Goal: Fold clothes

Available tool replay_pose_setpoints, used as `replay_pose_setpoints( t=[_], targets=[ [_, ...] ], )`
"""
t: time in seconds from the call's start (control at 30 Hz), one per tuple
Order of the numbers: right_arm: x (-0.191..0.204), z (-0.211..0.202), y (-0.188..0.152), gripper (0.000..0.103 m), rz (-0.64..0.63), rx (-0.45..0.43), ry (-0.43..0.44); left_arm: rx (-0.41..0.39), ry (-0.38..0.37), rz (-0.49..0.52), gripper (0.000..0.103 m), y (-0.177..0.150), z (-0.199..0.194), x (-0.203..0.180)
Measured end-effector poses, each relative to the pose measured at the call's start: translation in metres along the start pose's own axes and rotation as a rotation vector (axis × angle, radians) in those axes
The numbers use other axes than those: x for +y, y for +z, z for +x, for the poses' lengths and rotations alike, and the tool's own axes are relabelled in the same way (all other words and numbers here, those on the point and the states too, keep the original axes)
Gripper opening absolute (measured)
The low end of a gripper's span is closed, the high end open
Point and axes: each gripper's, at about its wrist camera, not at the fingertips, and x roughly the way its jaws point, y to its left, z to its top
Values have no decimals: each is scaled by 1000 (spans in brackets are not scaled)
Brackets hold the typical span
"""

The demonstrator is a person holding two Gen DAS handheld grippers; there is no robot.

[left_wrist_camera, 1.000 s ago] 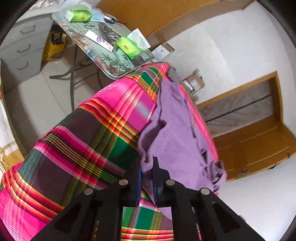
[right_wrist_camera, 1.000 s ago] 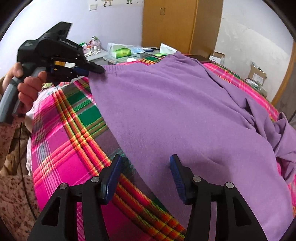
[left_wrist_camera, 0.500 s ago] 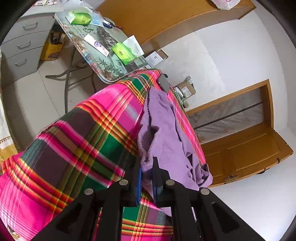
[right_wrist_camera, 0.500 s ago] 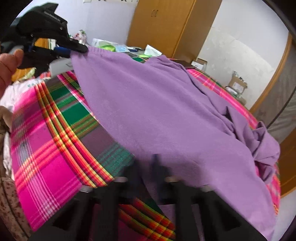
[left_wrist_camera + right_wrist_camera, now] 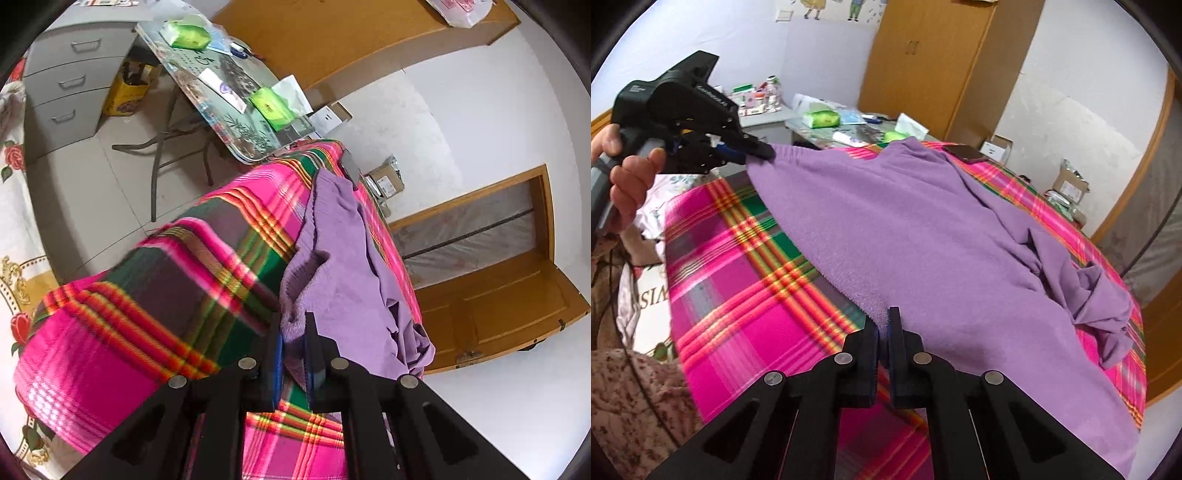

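A purple fleece garment (image 5: 923, 236) lies spread over a pink, green and orange plaid blanket (image 5: 738, 266). My right gripper (image 5: 884, 325) is shut on the garment's near edge. In the right wrist view my left gripper (image 5: 764, 151) is held by a hand at the upper left, shut on the garment's elastic hem and lifting that corner off the blanket. The left wrist view shows the left gripper (image 5: 294, 332) pinching a thick fold of the purple garment (image 5: 343, 266), which trails away along the blanket (image 5: 166, 295). The far end of the garment is bunched up.
A dark phone (image 5: 966, 152) lies on the blanket's far edge beside the garment. A folding table (image 5: 236, 110) with green packets and papers stands beyond it. Grey drawers (image 5: 70, 85), a wooden wardrobe (image 5: 931, 62) and a wooden door (image 5: 498, 288) surround the area.
My right gripper's jaws closed on the garment's near edge and rose slightly. The left gripper pulled its held corner up and to the left, stretching the fabric between the two.
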Motion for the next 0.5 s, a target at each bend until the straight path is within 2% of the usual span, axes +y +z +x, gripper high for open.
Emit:
replay_pose_setpoints(
  t=[0.2, 0.5],
  targets=[
    [17, -15, -4, 5, -24, -12, 58, -17, 37, 3, 9, -7, -17, 9],
    [16, -4, -13, 5, 9, 39, 131, 12, 112, 11, 10, -14, -9, 19]
  ],
)
